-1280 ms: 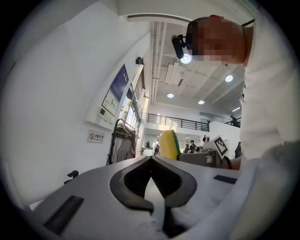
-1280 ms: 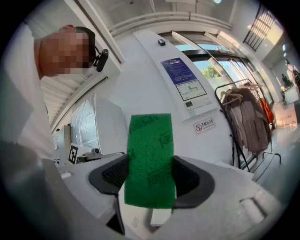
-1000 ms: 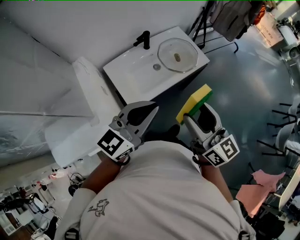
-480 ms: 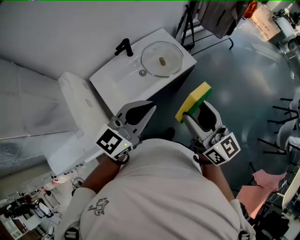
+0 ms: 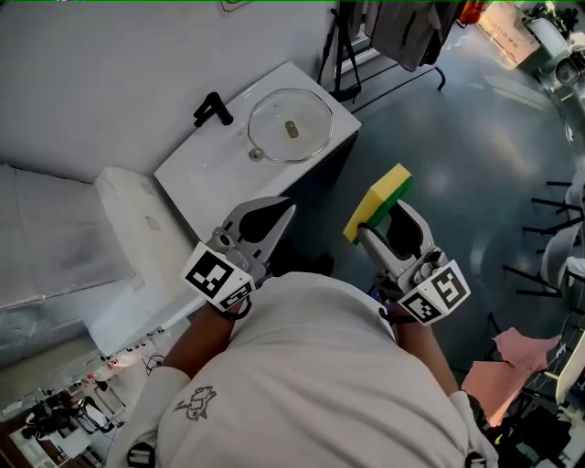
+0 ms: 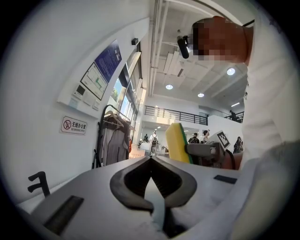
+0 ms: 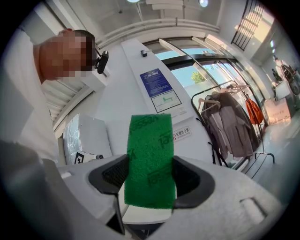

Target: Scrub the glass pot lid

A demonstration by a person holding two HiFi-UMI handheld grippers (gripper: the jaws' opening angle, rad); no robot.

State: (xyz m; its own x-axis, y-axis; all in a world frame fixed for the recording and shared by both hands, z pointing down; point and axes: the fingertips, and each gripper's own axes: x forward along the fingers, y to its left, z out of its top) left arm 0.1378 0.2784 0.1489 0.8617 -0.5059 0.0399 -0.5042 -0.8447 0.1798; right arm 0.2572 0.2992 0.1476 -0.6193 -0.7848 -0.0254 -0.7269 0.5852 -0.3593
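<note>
The glass pot lid (image 5: 290,126) lies in the basin of a white sink (image 5: 206,174) at the upper middle of the head view, well ahead of both grippers. My left gripper (image 5: 287,209) is held level with its jaws shut and empty, and the tips meet in the left gripper view (image 6: 151,158). Over to the right, my right gripper (image 5: 367,230) is shut on a yellow and green sponge (image 5: 379,199). The sponge's green face (image 7: 150,159) stands upright between the right gripper's (image 7: 150,185) jaws. It also shows in the left gripper view, where the sponge (image 6: 177,142) sits beside the left jaws.
A black faucet (image 5: 212,109) stands at the sink's back left. A white box-like unit (image 5: 137,251) sits left of the sink against the wall. A rack of clothes (image 5: 402,27) stands beyond the sink. Pink cloth (image 5: 498,366) and black chair legs (image 5: 548,238) are at the right.
The sink with the lid has slid left and slightly down in the head view as the person walks. Both grippers keep their places in the view, still shut.
</note>
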